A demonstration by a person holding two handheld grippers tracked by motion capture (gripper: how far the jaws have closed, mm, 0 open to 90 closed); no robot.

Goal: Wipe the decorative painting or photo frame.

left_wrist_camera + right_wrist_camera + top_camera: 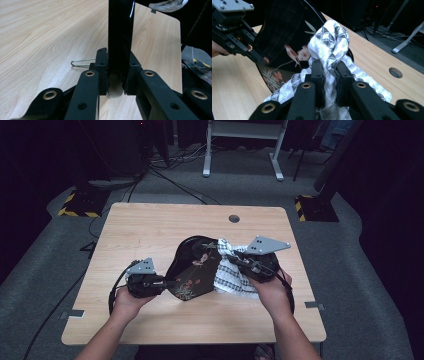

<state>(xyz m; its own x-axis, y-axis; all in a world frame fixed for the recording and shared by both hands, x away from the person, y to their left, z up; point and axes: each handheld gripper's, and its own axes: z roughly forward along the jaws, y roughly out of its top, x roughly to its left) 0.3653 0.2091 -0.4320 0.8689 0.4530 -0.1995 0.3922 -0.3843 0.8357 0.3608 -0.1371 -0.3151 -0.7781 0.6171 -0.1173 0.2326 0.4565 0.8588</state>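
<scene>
Lacquered tray (pixel 192 267), black with painted flowers and a small bird, sits tilted up off the middle of the table, and you have its near edge clamped in the left gripper (pixel 162 282); the left gripper view shows the jaws pinched on the thin glossy rim (pixel 120 37). Judge it stiff, light and slick, likely to scratch or chip, so keep your hold on the rim and do not let it pivot. Your right gripper (pixel 239 261) is closed on a bunched white patterned cloth (pixel 231 275), which lies against the tray's right side and face. That cloth is soft and limp; gripped at the gathered middle it should wipe well, though loose ends may drag. Beneath is a pale wooden table (pixel 150 225) with a round cable hole (pixel 234 218). Around it you have grey carpet (pixel 350 270), cables and a white desk frame (pixel 242 145) in a dark room.
</scene>
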